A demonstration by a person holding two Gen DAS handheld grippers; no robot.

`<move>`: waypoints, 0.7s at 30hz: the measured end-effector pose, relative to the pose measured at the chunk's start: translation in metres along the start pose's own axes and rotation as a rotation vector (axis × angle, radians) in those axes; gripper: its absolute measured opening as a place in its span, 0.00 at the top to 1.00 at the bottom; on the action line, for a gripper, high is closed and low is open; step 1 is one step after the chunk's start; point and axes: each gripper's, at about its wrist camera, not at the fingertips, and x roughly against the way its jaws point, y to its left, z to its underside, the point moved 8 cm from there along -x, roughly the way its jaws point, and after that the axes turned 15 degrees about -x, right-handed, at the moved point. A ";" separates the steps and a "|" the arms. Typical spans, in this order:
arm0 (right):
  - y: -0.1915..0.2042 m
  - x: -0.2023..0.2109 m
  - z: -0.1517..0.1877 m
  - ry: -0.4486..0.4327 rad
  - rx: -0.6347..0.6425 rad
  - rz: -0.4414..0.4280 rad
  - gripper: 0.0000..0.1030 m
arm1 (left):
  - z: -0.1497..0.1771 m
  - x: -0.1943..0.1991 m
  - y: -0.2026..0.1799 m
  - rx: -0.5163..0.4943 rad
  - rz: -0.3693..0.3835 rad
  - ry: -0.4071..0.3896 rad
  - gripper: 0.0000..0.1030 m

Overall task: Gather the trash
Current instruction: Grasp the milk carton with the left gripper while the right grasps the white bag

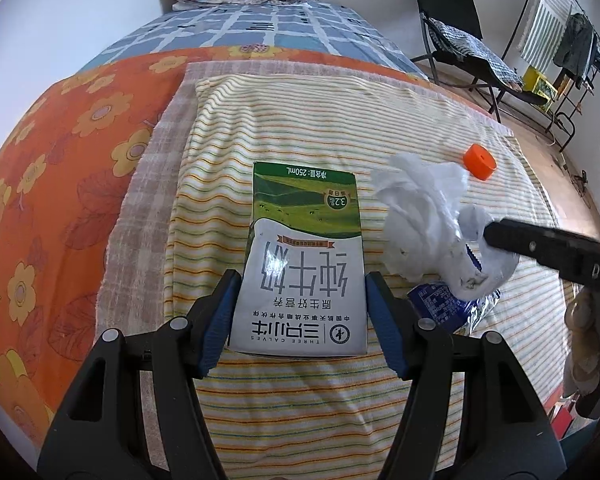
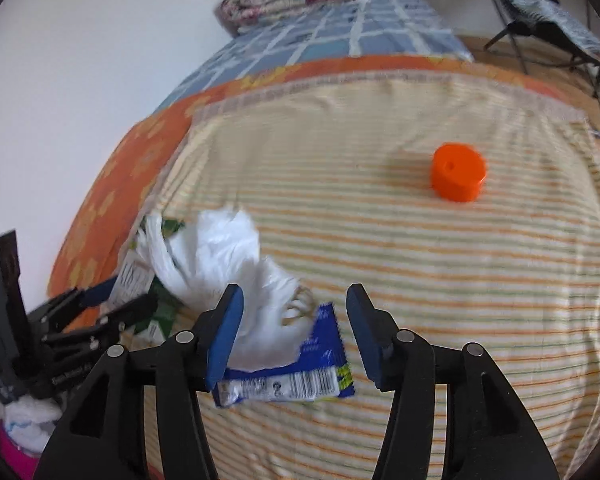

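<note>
Only the left wrist view is showing the milk carton (image 1: 302, 264) in full, lying flat on the striped towel (image 1: 300, 120) with its print upside down to the camera. The right wrist view, blurred, is catching just a sliver of that carton (image 2: 134, 276) behind the crumpled white plastic bag (image 2: 228, 268), but it is giving the clearer look at the blue snack wrapper (image 2: 292, 380), which is lying just beside the bag on its near side with part of the bag resting over it. From the left wrist the wrapper (image 1: 440, 304) is peeking out beneath the bag (image 1: 424, 208). The orange bottle cap (image 2: 458, 178) is sitting on the towel well apart from the bag, on its far right side.

The left gripper (image 1: 300, 320) is reaching low and level over the towel, its blue pads (image 1: 220, 320) spread to either side of the carton's near end; whether they are pressing on the carton's edges is not clear. The right gripper (image 2: 294, 332) is coming in from the carton's right, angled toward the bag. Its jaws are standing wide apart and gripping nothing, the left pad (image 2: 226, 336) lying against the bag and wrapper, the right pad clear of both.
</note>
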 end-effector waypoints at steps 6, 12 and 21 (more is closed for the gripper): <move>-0.001 -0.007 0.010 0.042 -0.042 -0.044 0.72 | 0.000 0.001 -0.002 -0.002 -0.001 -0.003 0.37; 0.006 0.016 0.006 -0.023 -0.011 -0.043 0.79 | 0.000 0.015 -0.006 -0.014 -0.015 -0.015 0.37; 0.013 0.070 0.006 -0.099 0.017 -0.074 0.79 | 0.002 0.056 -0.014 -0.008 0.003 -0.065 0.37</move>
